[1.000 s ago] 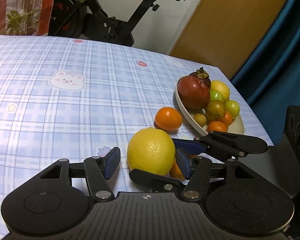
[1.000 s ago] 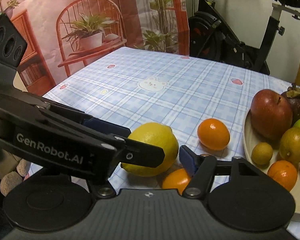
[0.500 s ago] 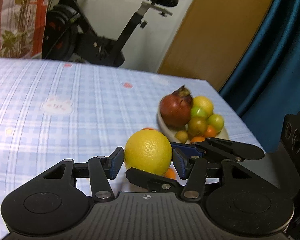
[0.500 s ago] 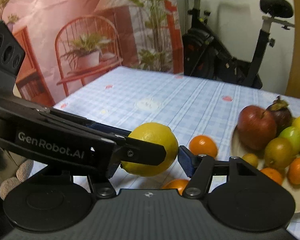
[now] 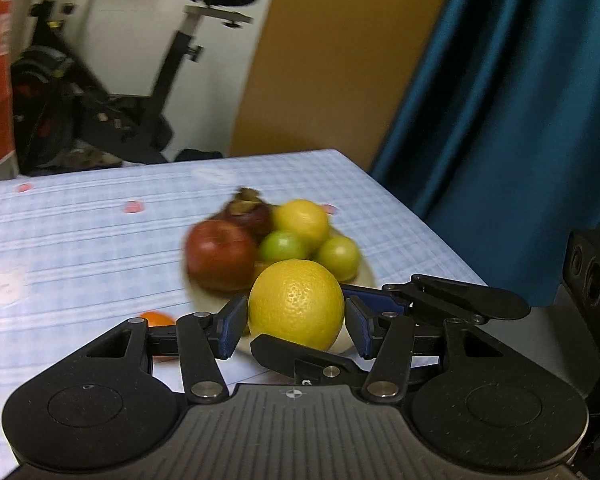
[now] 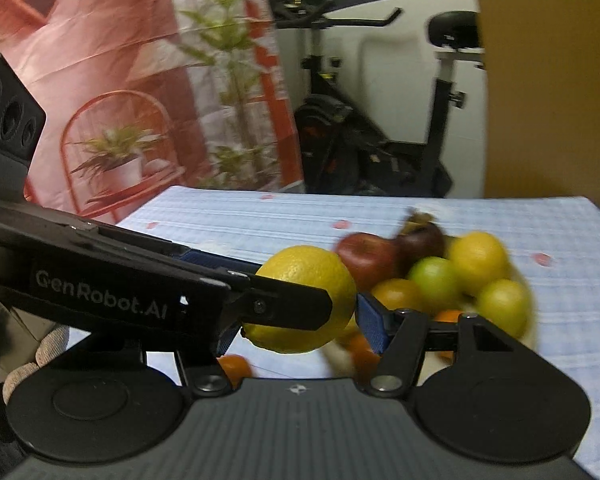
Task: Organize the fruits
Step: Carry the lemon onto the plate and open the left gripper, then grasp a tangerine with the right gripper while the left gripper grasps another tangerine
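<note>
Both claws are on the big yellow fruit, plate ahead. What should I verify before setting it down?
1. left claw grip on the large round yellow citrus fruit: ok; jaws have just been closing, pads against it.
2. right claw grip: ok.
3. Fruit off the table: ok.
4. Free spot on the white plate: cannot tell; the held fruit hides its near side.
5. small orange mandarin out of the path: ok, left of the plate.
</note>
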A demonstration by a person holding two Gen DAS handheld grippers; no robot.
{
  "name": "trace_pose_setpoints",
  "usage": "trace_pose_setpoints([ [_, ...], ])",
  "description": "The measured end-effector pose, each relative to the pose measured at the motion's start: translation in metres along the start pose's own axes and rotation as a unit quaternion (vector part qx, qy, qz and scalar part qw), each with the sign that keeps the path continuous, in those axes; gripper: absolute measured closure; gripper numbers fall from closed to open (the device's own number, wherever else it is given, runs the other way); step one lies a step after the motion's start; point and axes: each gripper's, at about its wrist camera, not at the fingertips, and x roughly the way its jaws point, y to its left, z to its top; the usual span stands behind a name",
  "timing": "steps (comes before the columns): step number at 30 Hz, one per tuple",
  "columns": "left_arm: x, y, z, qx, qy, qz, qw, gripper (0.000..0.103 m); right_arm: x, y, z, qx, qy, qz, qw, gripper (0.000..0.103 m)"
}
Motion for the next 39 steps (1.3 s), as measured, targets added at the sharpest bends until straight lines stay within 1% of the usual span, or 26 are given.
trace_pose_setpoints([
  [4,0.025,-0.022,0.004,0.007,0.020,-0.015,0.9997,0.047,-0.012,-0.028,-0.006,0.015,0.003,-0.023,1.000,0.040],
  [9,0.047,-0.037,0.003,0.010,0.039,-0.024,0.9989,0.047,-0.018,-0.052,-0.015,0.037,0.008,-0.035,0.999,0.040],
  [14,0.062,-0.036,0.003,0.010,0.053,-0.020,0.9984,0.047,-0.013,-0.065,-0.019,0.047,0.017,-0.035,0.998,0.040],
  [17,0.068,-0.035,0.004,0.018,0.054,-0.011,0.9983,0.049,-0.007,-0.066,-0.020,0.051,0.024,-0.032,0.998,0.041],
  [19,0.067,-0.033,0.004,0.016,0.053,-0.011,0.9984,0.049,-0.005,-0.066,-0.020,0.051,0.020,-0.030,0.998,0.042],
  [26,0.052,-0.021,0.011,-0.009,0.037,-0.003,0.9993,0.047,-0.009,-0.059,-0.014,0.042,0.018,-0.041,0.998,0.041],
  [32,0.022,-0.007,0.016,-0.016,0.011,-0.004,0.9998,0.047,-0.019,-0.052,-0.010,0.036,0.012,-0.043,0.998,0.041],
  [39,-0.018,0.018,0.018,-0.012,-0.013,0.029,0.9994,0.047,-0.025,-0.037,-0.004,0.030,0.006,-0.030,0.999,0.041],
])
